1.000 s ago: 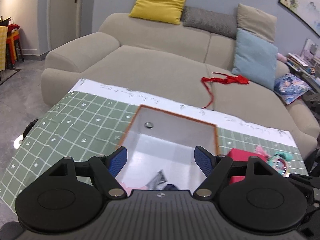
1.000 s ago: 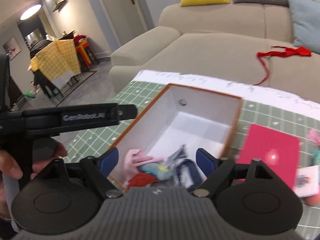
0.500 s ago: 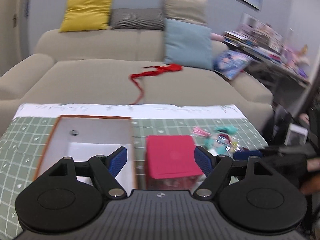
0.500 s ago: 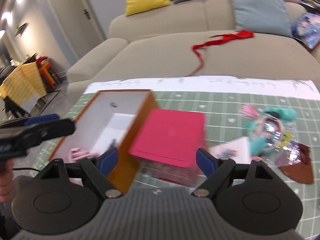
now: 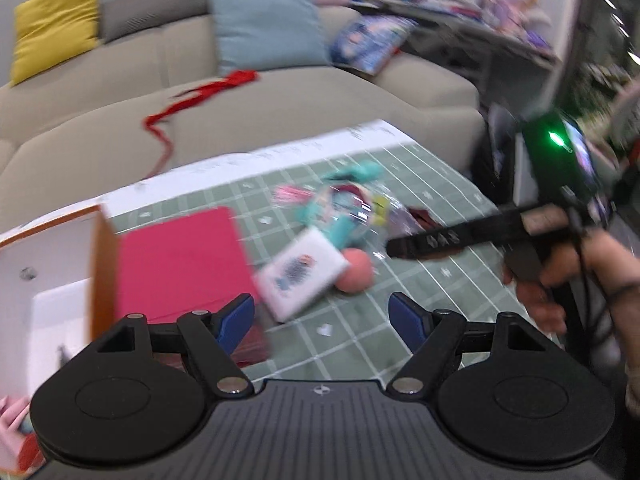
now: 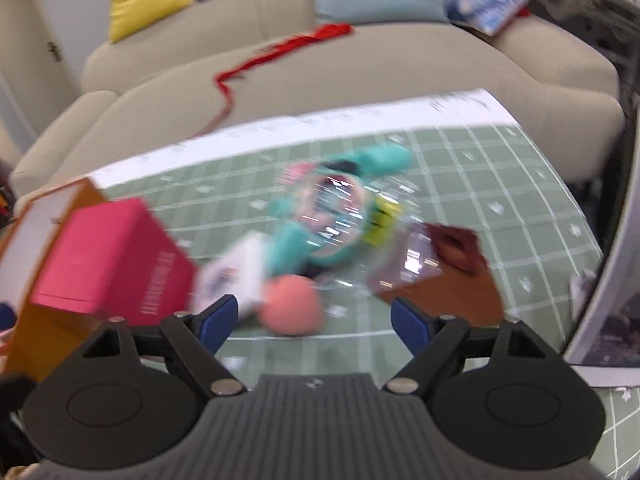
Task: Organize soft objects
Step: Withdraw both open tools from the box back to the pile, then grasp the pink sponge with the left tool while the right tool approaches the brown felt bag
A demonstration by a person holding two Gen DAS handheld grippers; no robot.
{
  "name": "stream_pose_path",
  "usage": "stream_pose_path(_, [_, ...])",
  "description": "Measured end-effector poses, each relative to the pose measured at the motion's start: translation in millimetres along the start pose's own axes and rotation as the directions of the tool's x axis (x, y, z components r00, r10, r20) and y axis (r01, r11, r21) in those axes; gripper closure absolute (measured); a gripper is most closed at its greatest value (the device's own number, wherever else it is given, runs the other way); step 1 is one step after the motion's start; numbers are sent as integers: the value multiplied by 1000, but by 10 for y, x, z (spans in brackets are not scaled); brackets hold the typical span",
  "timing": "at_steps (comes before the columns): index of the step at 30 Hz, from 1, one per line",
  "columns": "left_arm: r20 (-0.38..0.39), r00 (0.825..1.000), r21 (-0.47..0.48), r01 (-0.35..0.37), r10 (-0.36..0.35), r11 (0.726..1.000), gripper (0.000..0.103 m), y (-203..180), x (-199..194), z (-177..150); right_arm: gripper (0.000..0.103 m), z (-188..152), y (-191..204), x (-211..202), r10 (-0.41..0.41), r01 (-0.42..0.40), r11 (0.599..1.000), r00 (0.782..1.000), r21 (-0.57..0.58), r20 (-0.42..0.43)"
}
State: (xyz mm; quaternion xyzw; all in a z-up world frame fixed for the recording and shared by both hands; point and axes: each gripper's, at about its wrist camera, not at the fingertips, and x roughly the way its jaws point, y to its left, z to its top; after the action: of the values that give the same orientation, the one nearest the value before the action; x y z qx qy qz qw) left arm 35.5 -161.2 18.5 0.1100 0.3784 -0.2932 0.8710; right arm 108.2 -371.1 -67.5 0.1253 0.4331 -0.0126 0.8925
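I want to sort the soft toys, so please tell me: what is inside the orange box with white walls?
In the left wrist view the orange box shows white walls and something pink at the bottom edge. The left gripper covers the rest.

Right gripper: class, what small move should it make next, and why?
Probably ease the right gripper down and forward onto the pink ball. Its fingers stand open and empty, and the ball lies loose on the green mat just ahead, nearest between them.

Each wrist camera looks forward and steeply down along its own fingers, close over the bench. Both views share the pink ball, with the sofa behind.
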Motion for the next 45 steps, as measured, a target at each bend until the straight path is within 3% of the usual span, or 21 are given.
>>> stream_pose_path(5, [-11, 1000, 150, 21, -20, 988, 13, -393, 395, -98, 20, -33, -368, 254, -61, 61, 997, 998, 36, -5])
stream_pose_path(9, [-50, 999, 200, 16, -6, 980, 13, -622, 735, -139, 21, -38, -550, 493, -66, 69, 994, 997, 82, -36])
stream_pose_path(15, [-74, 997, 119, -27, 36, 992, 13, -688, 1122, -131, 24, 18, -649, 731, -74, 83, 989, 995, 120, -71])
stream_pose_path(23, [-98, 990, -21, -107, 104, 994, 13, -660, 1454, -54, 24, 84, -630, 781, -123, 124, 992, 990, 8, -63])
stream_pose_path(26, [-111, 989, -69, -103, 95, 992, 14, -626, 1562, -27, 24, 96, -639, 776, -172, 171, 985, 984, -31, -53])
stream_pose_path(28, [-120, 989, -79, -102, 92, 992, 13, -620, 1634, -8, 21, 108, -671, 784, -161, 159, 987, 984, -36, -72])
stream_pose_path(32, [-97, 983, -94, -167, 158, 981, 12, -623, 1727, 35, 15, 101, -760, 911, -176, 177, 984, 974, -5, -145])
stream_pose_path(37, [-107, 975, -135, -210, 196, 968, 12, -577, 1836, 89, 9, 91, -768, 989, -177, 177, 984, 974, -10, -138])
stream_pose_path(41, [-154, 963, -183, -246, 219, 952, 32, -521, 1929, 25, 9, 77, -751, 1000, -186, 182, 982, 973, -41, -137])
stream_pose_path(43, [-140, 964, -232, -253, 225, 939, 48, -467, 1889, -17, 10, 68, -763, 991, -184, 179, 983, 974, -47, -132])
stream_pose_path(45, [-131, 967, -215, -242, 217, 946, 52, -451, 1852, -58, 14, 54, -766, 967, -179, 175, 983, 976, -47, -124])
